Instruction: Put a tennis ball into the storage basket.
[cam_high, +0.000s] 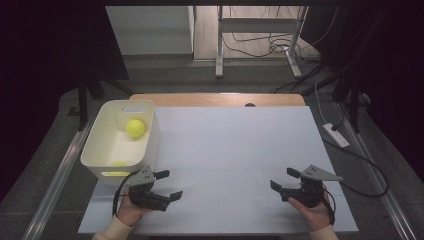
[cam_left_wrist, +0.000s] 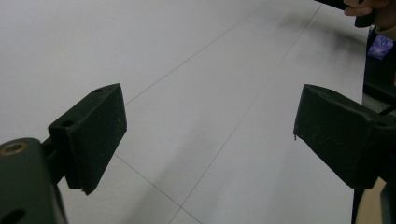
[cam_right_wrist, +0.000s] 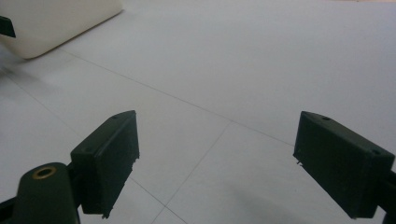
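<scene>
A white bin (cam_high: 98, 145) stands at the table's left with a yellow-green ball (cam_high: 135, 128) inside it, and a second yellow ball (cam_high: 118, 168) shows low against its near wall. My left gripper (cam_high: 169, 185) rests near the front left of the white table, just right of the bin's near corner, open with nothing between its jaws. In the left gripper view the left gripper (cam_left_wrist: 208, 135) looks over bare table. My right gripper (cam_high: 284, 179) sits at the front right, open and empty. In its own view the right gripper (cam_right_wrist: 217, 163) faces the bin's corner (cam_right_wrist: 56, 23).
The white table sheet (cam_high: 235, 145) spreads between the two grippers, with a wooden edge (cam_high: 220, 99) at the far side. A white power strip (cam_high: 336, 135) and cables lie on the floor to the right. Metal rails run along both sides of the table.
</scene>
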